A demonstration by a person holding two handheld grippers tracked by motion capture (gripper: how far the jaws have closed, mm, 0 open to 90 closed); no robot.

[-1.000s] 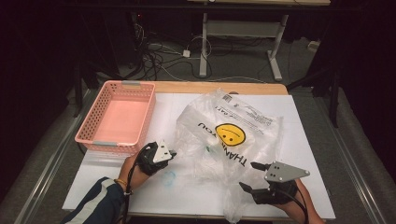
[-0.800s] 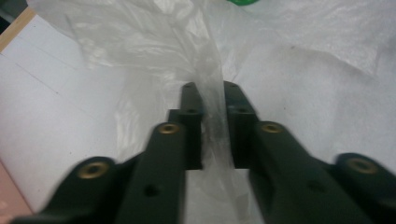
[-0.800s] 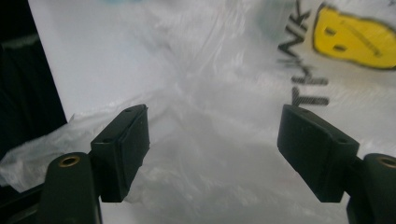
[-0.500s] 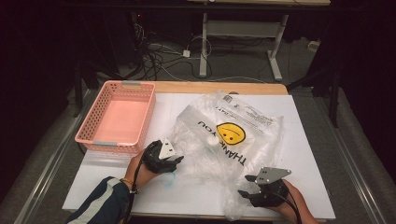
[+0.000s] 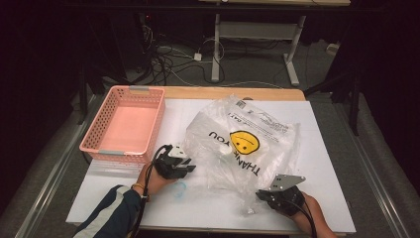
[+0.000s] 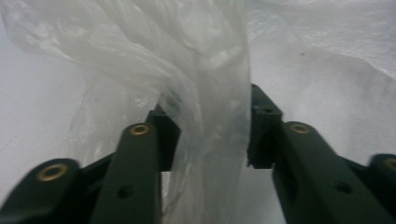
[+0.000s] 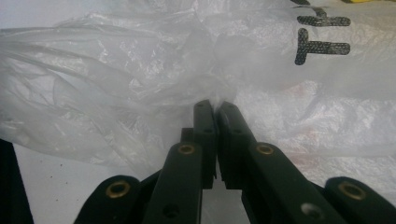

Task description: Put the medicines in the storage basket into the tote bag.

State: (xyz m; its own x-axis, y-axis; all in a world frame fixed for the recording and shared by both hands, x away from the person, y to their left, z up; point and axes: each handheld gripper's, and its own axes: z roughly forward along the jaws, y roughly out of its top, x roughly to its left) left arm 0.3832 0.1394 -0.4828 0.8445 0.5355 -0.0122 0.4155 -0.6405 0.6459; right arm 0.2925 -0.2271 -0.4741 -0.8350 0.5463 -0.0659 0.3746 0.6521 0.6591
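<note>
A clear plastic bag [image 5: 242,148] lies mid-frame on the white table [image 5: 327,163]; the right gripper [image 7: 216,105] pinches its lower edge, while the left gripper [image 6: 205,126] jaws stand spread around a fold.

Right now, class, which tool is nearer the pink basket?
Left. The left tool sits just beside the basket's near corner; the right tool is farther off, across the plastic bag.

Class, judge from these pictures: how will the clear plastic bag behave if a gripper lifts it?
The plastic bag is probably floppy: it lies crumpled and bunches between the left gripper's parted jaws. Likely very light, being thin film. The right gripper pinches a fold; it may slip.
</note>
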